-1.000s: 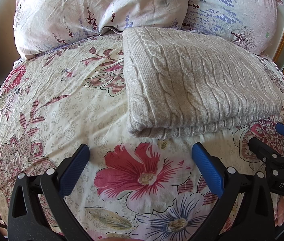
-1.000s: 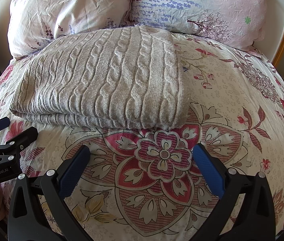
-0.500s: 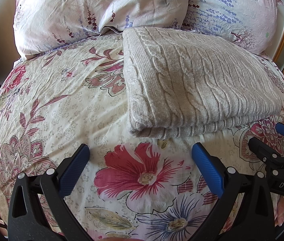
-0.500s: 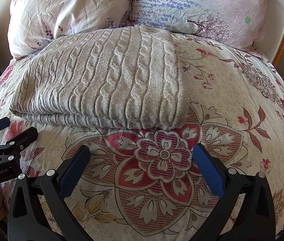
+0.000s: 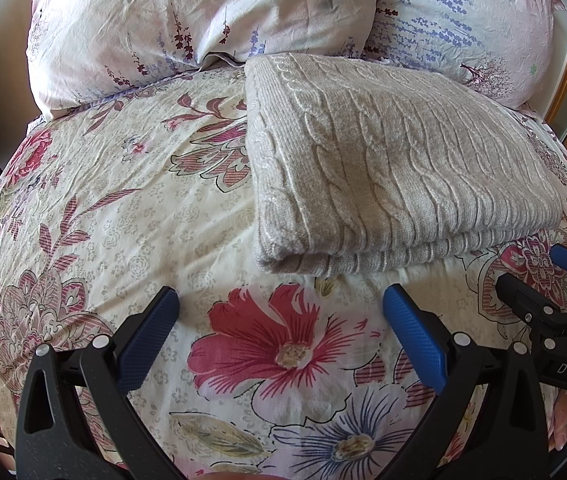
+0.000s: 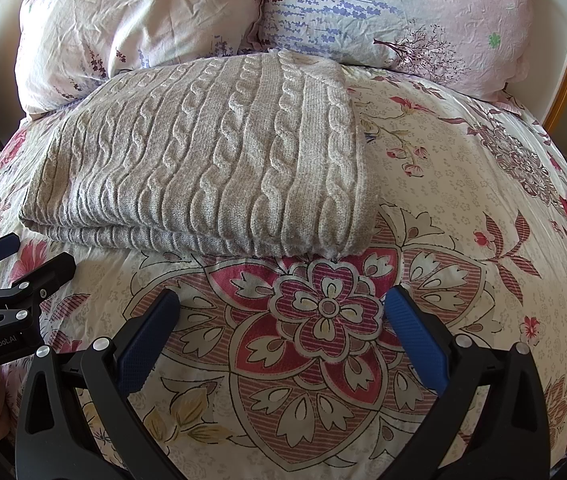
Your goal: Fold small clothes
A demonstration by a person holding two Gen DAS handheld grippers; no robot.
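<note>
Both views are bright with soft daylight, and colours read clearly. In the left wrist view a strong glare shows at the left edge beyond the bed [image 5: 83,208], and the cream cover nearest it is washed pale. The folded grey knit [image 5: 395,168] catches a sheen along its raised cables and throws a narrow soft shadow along its near edge; in the right wrist view the knit [image 6: 211,160] shows the same thin shadow. The pillows [image 6: 383,12] are evenly lit, creases crisp. Focus is sharp throughout. Fisheye distortion bulges the bed into a dome, and black vignetting fills the corners.
</note>
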